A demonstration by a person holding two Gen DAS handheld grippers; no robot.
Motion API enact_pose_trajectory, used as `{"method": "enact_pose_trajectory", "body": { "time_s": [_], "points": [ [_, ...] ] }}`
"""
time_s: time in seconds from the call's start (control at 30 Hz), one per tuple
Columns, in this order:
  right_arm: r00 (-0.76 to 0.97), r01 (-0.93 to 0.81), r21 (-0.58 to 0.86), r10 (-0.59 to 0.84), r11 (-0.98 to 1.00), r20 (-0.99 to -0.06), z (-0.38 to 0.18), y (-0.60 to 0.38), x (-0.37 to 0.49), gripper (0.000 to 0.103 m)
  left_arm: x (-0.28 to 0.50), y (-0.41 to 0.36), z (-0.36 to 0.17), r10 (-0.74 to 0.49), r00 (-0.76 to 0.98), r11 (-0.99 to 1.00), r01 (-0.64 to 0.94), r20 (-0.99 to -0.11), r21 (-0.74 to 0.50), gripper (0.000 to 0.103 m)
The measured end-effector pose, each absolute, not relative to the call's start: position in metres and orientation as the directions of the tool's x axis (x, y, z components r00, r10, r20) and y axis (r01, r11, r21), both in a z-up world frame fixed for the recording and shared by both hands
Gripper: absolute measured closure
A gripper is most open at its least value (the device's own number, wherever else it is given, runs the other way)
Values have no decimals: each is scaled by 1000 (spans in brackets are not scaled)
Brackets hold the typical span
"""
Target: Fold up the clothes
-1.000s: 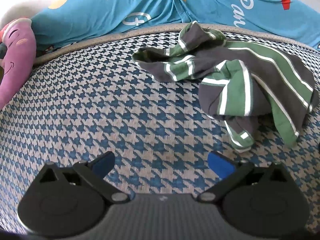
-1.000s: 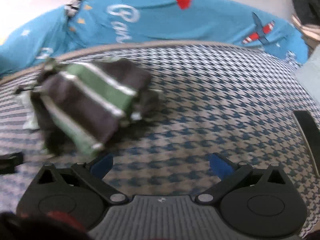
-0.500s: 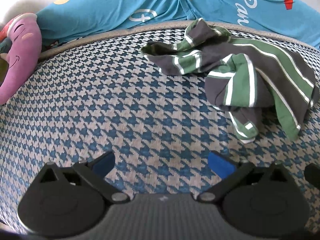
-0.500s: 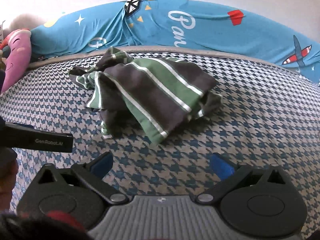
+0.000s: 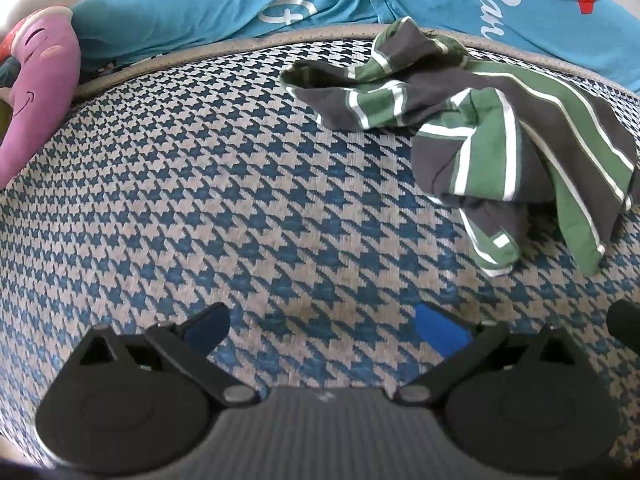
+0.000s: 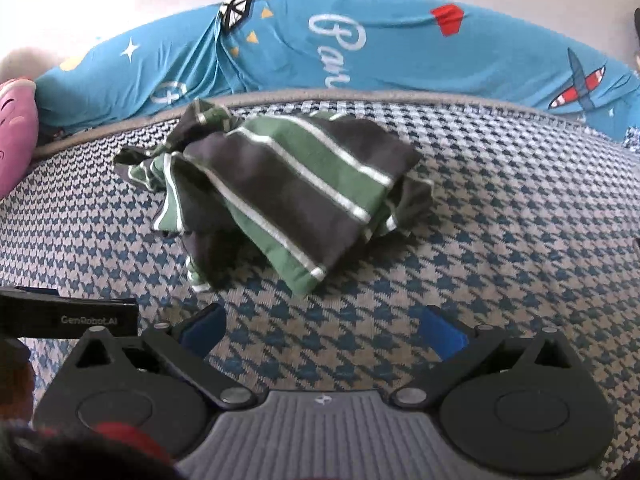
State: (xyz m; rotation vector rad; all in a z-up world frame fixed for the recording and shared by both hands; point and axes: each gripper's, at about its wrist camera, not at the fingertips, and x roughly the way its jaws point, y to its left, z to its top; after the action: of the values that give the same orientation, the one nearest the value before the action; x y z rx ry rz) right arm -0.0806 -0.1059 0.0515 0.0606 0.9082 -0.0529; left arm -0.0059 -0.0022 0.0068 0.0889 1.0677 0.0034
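Green-striped garment crumpled on houndstooth cover | both grippers edged nearer it | fingers apart, empty | folding unstarted

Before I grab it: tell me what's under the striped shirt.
Under the shirt only the houndstooth cover shows around its edges. Anything beneath the crumpled pile is hidden.

White cursive lettering on the blue bedding: reads "Ban" or "Par", first letter uncertain; the rest runs below the mattress edge. Same script partly shows in the left wrist view, cut by the frame. A white looped emblem on the same bedding is not legible. Black bar at left edge, right wrist view: "GenRobot.AI", small pale print.
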Motion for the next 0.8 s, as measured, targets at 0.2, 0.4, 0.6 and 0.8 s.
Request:
{"method": "enact_pose_trajectory", "body": {
  "time_s": [0.2,0.4,0.6,0.8],
  "points": [
    [591,81,44,-12,996,-807,46,-106,-77,0,-14,0,10,42,489,995,54,-871,78,0],
    [590,81,46,-10,996,-807,44,-106,-77,0,-11,8,12,37,503,993,82,-864,90,0],
    [587,91,51,-12,995,-810,42,-108,-76,0,-16,15,14,13,515,989,120,-857,87,0],
    [583,102,65,-7,993,-813,41,-109,-74,0,-22,20,18,3,542,984,146,-841,97,0]
  ]
}}
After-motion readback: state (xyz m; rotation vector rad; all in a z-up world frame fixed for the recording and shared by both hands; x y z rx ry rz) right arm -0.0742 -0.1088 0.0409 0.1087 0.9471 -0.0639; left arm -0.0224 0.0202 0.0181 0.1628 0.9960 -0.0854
